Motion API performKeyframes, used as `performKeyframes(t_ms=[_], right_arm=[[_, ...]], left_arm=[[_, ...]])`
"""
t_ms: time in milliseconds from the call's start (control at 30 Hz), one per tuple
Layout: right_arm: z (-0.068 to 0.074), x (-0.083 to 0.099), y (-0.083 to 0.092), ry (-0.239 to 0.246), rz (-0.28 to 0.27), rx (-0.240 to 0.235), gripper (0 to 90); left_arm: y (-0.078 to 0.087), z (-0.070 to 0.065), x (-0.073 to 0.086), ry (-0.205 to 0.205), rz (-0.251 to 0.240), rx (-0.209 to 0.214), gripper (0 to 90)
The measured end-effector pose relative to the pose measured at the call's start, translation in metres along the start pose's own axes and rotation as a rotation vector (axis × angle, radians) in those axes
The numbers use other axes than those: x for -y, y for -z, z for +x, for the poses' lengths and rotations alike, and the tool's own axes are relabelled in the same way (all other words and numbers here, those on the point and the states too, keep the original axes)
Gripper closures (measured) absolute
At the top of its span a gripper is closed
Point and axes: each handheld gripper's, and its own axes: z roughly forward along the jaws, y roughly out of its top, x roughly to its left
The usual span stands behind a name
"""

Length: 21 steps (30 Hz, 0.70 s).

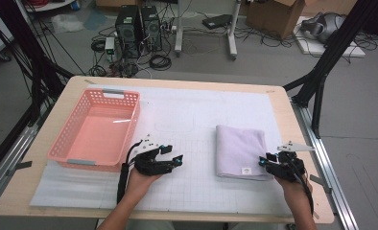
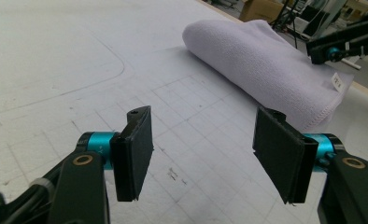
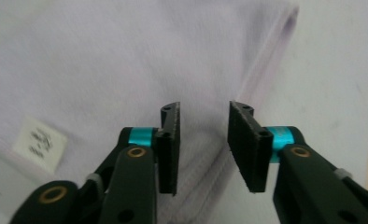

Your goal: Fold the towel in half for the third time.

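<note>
The folded purple towel (image 1: 240, 152) lies flat on the white mat (image 1: 187, 120) on the tabletop (image 1: 278, 96), at about 4 o'clock from the middle. A pink basket (image 1: 97, 129) sits well apart from it, over at 9 o'clock.

The right tool (image 1: 265, 160) is at the towel's near right corner, at about 5 o'clock on the towel. Its two black pads (image 3: 171, 149) stand a little apart, with the towel's edge just under the gap. They are not squeezing the cloth. The small white tag (image 3: 38, 142) sits at 9 o'clock from that gap.

The left tool (image 1: 173, 154) waits over the bare mat between the basket and the towel. Its pads (image 2: 134, 151) are wide apart with nothing between them, and the towel's rounded fold (image 2: 261, 65) is at 1 o'clock from them.

My guess is that the job now is to get a good hold of the towel. To do that well, the right tool should dip low, so one pad slides under the edge and one stays on top. Then it should squeeze all the layers together, not just the top one. The left tool could move to the 7 o'clock corner, so both sides lift evenly and the fold stays neat.
</note>
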Motion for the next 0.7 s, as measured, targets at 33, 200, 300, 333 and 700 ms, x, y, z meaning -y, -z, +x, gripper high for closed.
performKeyframes(t_ms=[33, 200, 300, 333, 700], right_arm=[[0.001, -0.005, -0.001, -0.002, -0.018, -0.011, 59.8], [0.012, -0.039, -0.02, 0.062, -0.038, -0.021, 60.0], [0.016, -0.056, -0.037, 0.084, -0.027, -0.028, 61.9], [0.017, -0.06, -0.044, 0.088, -0.023, -0.032, 62.4], [0.032, -0.082, -0.104, 0.107, 0.065, -0.082, 63.0]], left_arm=[[0.0, 0.0, 0.0, 0.0, 0.0, -0.001, 38.1], [-0.001, 0.0, 0.0, 0.002, 0.0, -0.002, 38.1], [-0.001, 0.001, 0.0, 0.001, 0.001, -0.001, 38.1], [-0.001, 0.001, 0.0, 0.001, 0.001, -0.001, 38.1], [0.0, 0.001, 0.0, 0.002, 0.003, -0.006, 38.1]])
